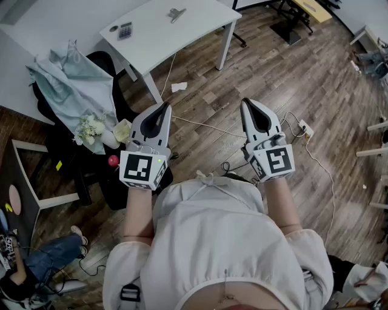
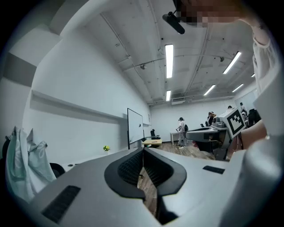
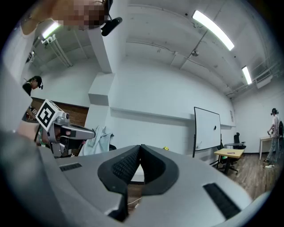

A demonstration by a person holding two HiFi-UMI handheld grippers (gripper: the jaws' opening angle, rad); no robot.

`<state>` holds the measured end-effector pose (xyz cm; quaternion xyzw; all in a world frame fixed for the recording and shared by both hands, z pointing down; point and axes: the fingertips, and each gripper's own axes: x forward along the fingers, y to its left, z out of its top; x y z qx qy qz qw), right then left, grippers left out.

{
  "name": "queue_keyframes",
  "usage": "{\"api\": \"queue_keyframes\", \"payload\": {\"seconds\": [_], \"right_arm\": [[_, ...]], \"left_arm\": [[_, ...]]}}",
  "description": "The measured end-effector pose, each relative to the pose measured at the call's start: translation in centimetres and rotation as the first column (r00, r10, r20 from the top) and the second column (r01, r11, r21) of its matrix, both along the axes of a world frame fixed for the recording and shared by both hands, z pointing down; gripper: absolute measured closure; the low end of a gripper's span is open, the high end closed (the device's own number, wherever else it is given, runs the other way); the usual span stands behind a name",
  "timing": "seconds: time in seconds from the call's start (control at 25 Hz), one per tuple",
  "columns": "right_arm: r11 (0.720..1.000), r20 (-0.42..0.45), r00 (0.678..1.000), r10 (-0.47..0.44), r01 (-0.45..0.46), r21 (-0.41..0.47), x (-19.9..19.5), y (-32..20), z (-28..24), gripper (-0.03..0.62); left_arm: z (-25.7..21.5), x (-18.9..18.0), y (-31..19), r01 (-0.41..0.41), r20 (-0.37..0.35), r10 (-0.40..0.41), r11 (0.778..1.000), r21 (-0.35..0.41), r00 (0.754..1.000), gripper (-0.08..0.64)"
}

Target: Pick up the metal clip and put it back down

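Hard to resolve from the head view: the metal clip (image 1: pixel 176 13), a small silvery shape lying near the far edge of the white table (image 1: pixel 182 42), too small for its form to be made out and well apart from both tools. On the same top, toward the left end: a small dark device (image 1: pixel 125 30) with a face too small to read, and just beside it a small round item (image 1: pixel 113 28), not identifiable. Held side by side above the wood floor (image 1: pixel 267 72), short of the table: left gripper (image 1: pixel 165 105) and right gripper (image 1: pixel 247 102), each with jaws pressed together at the tips and nothing between them, only the hollow behind the ribbed pads left as a gap. Out of sight in both the left gripper view and the right gripper view: the clip itself. Covered by the person's pale top (image 1: pixel 218 242): the floor directly beneath and the upper arms. Cut off at the lower left corner: another person (image 1: pixel 36 263) in jeans. On the marker cubes (image 1: pixel 143 168), black-and-white square patterns only, nothing readable as letters.
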<state>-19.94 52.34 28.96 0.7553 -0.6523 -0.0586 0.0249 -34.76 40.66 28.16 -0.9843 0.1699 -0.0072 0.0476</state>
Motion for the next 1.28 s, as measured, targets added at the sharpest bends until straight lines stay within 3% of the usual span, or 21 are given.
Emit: {"api": "queue_keyframes", "payload": {"seconds": [0.68,0.72,0.76,0.8,0.84,1.0,1.28], "right_arm": [[1.000,0.047,0.999,-0.009,0.009,-0.005,0.1,-1.1,0.3,0.588],[1.000,0.044,0.999,-0.011,0.012,-0.009,0.2,-1.3,0.4,0.566],[1.000,0.039,0.999,-0.019,0.019,-0.013,0.4,-1.6,0.4,0.469],[1.000,0.036,0.999,-0.026,0.027,-0.015,0.6,-1.8,0.5,0.313],[1.000,0.034,0.999,-0.025,0.026,-0.014,1.0,-2.1,0.4,0.218],[0.999,0.042,0.999,0.031,-0.032,0.022,3.9,-2.9,0.0,0.156],[0.998,0.114,0.993,0.016,-0.022,0.052,10.0,-6.6,0.7,0.150]], "left_arm": [[0.5,0.9,-0.9,-0.022,-0.001,0.022,1.000,-0.020,1.000,0.540],[0.5,1.0,-1.0,-0.024,0.001,0.024,0.999,-0.021,1.000,0.540],[0.6,1.2,-1.1,-0.025,0.003,0.025,0.999,-0.022,1.000,0.540],[0.5,1.4,-1.3,-0.022,0.003,0.023,0.999,-0.025,1.000,0.540],[0.5,1.6,-1.5,-0.018,0.003,0.018,0.999,-0.031,1.000,0.540],[0.9,2.9,-2.5,-0.005,0.009,0.005,0.999,-0.045,1.000,0.540],[2.1,6.2,-5.1,0.076,0.040,-0.074,0.996,-0.053,0.996,0.540]]}}
